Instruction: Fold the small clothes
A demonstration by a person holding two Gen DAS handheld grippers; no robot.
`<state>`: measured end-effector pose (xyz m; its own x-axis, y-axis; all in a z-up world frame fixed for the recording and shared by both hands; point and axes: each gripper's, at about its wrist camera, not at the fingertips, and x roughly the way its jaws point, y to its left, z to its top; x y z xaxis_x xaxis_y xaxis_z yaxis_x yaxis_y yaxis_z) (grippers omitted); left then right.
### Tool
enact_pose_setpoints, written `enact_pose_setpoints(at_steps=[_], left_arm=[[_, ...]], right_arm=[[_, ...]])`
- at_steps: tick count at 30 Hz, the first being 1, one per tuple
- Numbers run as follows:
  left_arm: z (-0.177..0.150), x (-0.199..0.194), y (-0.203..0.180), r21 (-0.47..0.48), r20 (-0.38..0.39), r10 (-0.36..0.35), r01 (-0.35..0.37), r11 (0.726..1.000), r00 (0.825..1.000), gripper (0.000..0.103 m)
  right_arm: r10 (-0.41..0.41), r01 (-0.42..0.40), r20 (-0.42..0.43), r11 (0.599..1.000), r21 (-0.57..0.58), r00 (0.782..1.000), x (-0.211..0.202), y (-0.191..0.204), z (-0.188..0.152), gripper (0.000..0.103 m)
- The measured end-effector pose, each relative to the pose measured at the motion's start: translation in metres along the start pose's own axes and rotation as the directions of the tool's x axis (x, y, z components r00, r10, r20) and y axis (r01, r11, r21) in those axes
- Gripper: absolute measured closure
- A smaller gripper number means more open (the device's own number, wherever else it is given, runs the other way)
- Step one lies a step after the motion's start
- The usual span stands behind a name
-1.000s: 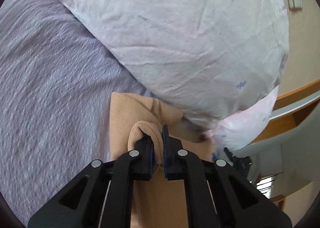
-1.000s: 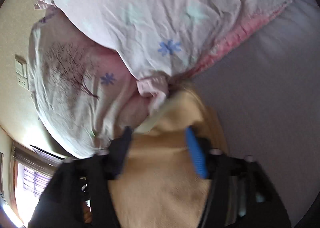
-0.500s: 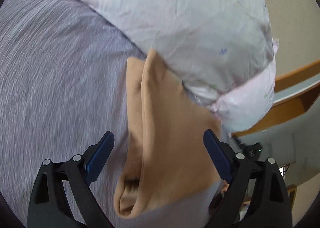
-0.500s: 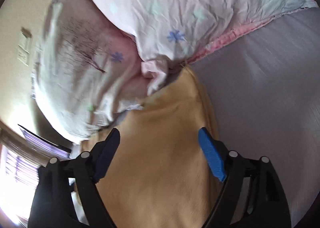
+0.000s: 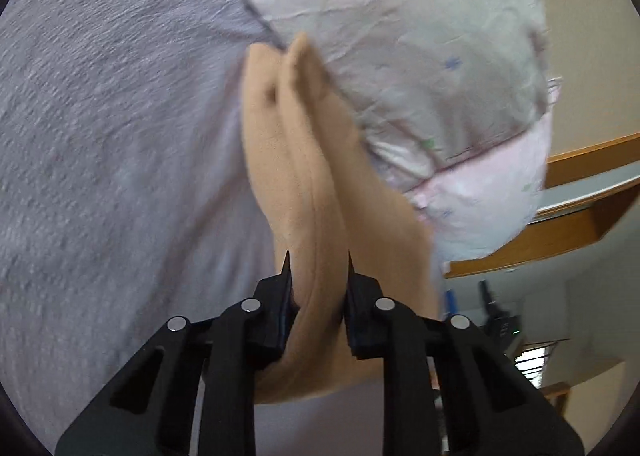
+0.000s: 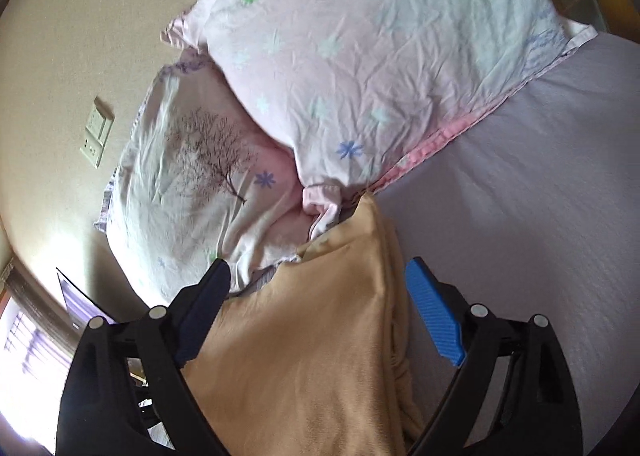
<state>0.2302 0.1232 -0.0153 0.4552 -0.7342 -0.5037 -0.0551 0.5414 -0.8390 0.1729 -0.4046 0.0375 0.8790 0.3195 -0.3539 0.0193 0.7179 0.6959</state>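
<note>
In the left wrist view, the left gripper [image 5: 317, 276] rises from the bottom centre of the frame, its black fingers [image 5: 276, 316] pointing up and drawn close together, pinching a raised ridge of the soft peach-tan fleece garment [image 5: 304, 183] between them. The ridge runs from the jaws up the middle of the frame toward the upper centre, where the garment's far end touches the lower edge of the wrinkled white-and-pink pillow with small flower prints [image 5: 400, 35]. To the left and below the garment lies the lavender-grey textured bed sheet [image 5: 112, 143], and at the right edge a wooden headboard rail [image 5: 580, 232] shows against a beige wall. In the right wrist view, the right gripper [image 6: 316, 316] enters from the bottom with its jaws spread wide: the dark finger [image 6: 202, 312] stands at lower left over the garment's left border, and the blue ribbed pad [image 6: 434, 320] at lower right, just beside the garment's right edge, closed on nothing. The garment [image 6: 312, 336] fills the lower centre between them, lying on the sheet [image 6: 540, 195], its pointed far corner reaching up to the frilled pink corner of the upper pillow [image 6: 360, 55]. A second white pillow printed with a bare dark tree [image 6: 192, 175] sits at centre left, partly under the first, and a white wall switch plate [image 6: 98, 131] is in the left of the frame.
</note>
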Motion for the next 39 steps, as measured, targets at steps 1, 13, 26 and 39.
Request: enact_pose_setpoints(at_steps=[1,13,26,39], left_arm=[[0.001,-0.002,-0.011,0.010,0.010,-0.026,0.026,1.000,1.000,0.083],[-0.072,0.188,-0.223,0.315,-0.374,-0.103,0.231,0.921,0.921,0.072],[-0.059,0.114,-0.173,0.377,-0.251,0.037,0.063,0.924,0.967,0.016],[-0.076,0.119,-0.134,0.327,-0.346,0.046,0.074,0.942,0.937,0.016]], right_arm=[[0.002,-0.002,0.020,1.000,0.006,1.000,-0.003,-0.002,0.001,0.014],[-0.130,0.129,0.161,0.991,0.020,0.978,-0.030,-0.023,0.013,0.014],[0.021,-0.049,-0.195,0.989,-0.136,0.981,-0.042,0.001,-0.005,0.033],[-0.127,0.048,-0.240,0.950,-0.309,0.962,-0.050,0.026,-0.047,0.093]])
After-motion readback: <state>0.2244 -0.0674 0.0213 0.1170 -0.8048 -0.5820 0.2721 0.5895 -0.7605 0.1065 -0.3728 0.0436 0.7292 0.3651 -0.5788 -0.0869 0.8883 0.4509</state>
